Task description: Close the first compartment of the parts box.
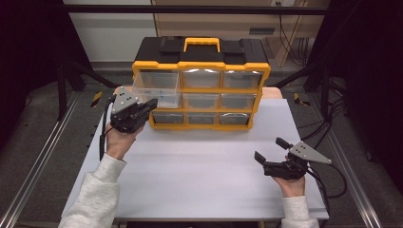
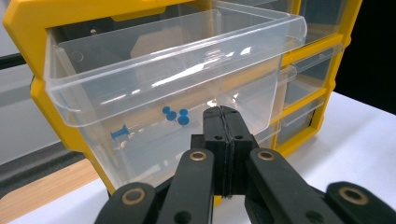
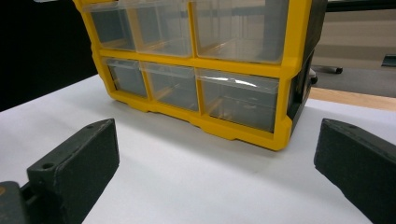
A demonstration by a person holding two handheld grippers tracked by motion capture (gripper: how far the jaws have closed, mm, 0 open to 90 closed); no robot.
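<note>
Drawer (image 2: pixel 163 74) of clear plastic, the top-left one of the yellow organizer (image 1: pixel 201 92), stands pulled well out of its slot, its front lip hanging out past the cabinet's face. Several blue push pins (image 2: pixel 173 114) lie on its floor, one (image 2: pixel 120 133) a little apart from the cluster. The left gripper (image 2: pixel 223 126) sits just in front of the drawer's front wall with its jaws pressed tightly together, nothing between them; whether the tips touch the plastic cannot be told. In the high view the left gripper (image 1: pixel 148 105) is at the cabinet's left front corner, beside the drawer (image 1: pixel 157 88). The right gripper (image 1: pixel 269 152) rests low over the white table (image 1: pixel 199 171), well apart from the organizer (image 3: pixel 196 65), its jaws spread wide and empty. The organizer's other drawers sit flush in their slots. A black lid with a yellow handle (image 1: pixel 202 43) tops the cabinet.
</note>
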